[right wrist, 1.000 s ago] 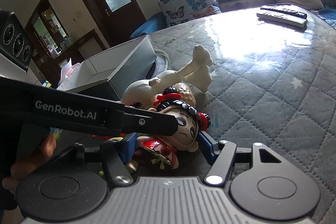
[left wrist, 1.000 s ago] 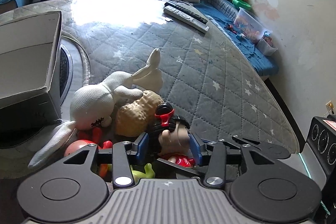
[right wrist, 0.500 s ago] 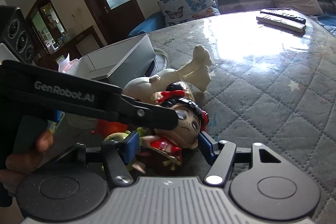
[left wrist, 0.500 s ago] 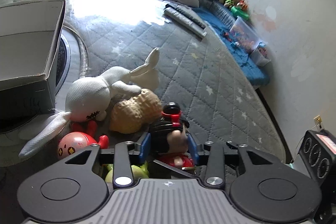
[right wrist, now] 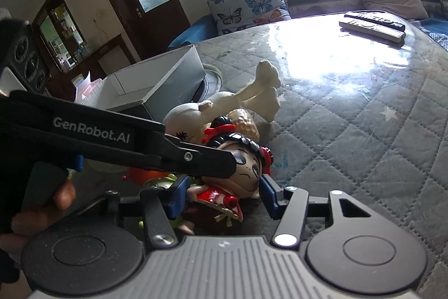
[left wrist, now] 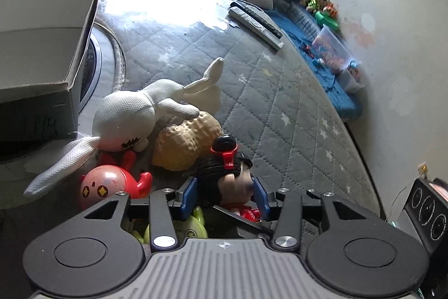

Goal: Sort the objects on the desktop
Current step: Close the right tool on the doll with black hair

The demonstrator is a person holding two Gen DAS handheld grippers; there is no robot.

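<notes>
The table (left wrist: pixel 280 91), covered with a quilted grey star-print cloth, carries the whole workload. At ten o'clock in the left wrist view stands an open grey box (left wrist: pixel 47 27); no toy is visible in the part of its interior that shows, so sorting is judged to be at an early stage.

The unsorted pile lies at the near edge, around seven o'clock. It consists of a white stuffed rabbit (left wrist: pixel 126 119), a tan peanut-shaped toy (left wrist: pixel 184 142) touching the rabbit's side, a round red-and-pink toy (left wrist: pixel 103 185) just below the rabbit, a small green toy (left wrist: pixel 193 226) mostly hidden behind the gripper frame, and a doll (right wrist: pixel 243 161) with black hair and a red hairband. Two remote controls (left wrist: pixel 254 23) lie well apart from the pile at one o'clock.

Both tools address the doll. The left gripper (left wrist: pixel 225 196) has the doll's head between its blue pads; its jaws are opening, and contact cannot be confirmed. The right gripper (right wrist: pixel 224 198) straddles the doll's red-dressed body, jaws closing, with a gap visible at the right pad. The doll rests on the cloth at six o'clock, not yet lifted.

Remaining work: every toy listed awaits transfer.
</notes>
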